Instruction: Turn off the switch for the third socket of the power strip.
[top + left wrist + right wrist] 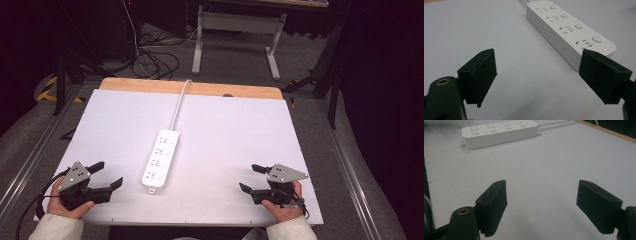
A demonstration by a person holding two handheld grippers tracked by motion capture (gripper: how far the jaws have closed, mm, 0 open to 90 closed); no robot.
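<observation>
The left claw (pixel 109 174) rests at the near left corner of the white tabletop (pixel 225 130), its jaws spread wide with nothing between them. The right claw (pixel 252 177) sits at the near right, jaws likewise wide and empty, pointing inward toward the middle. Each is gripped by a hand in a pale sleeve. Between the two, nearer the left claw, a white power strip (pixel 160 158) lies flat on the tabletop, its four sockets facing up. Its white cable (pixel 179 102) runs away over the far wooden edge.
</observation>
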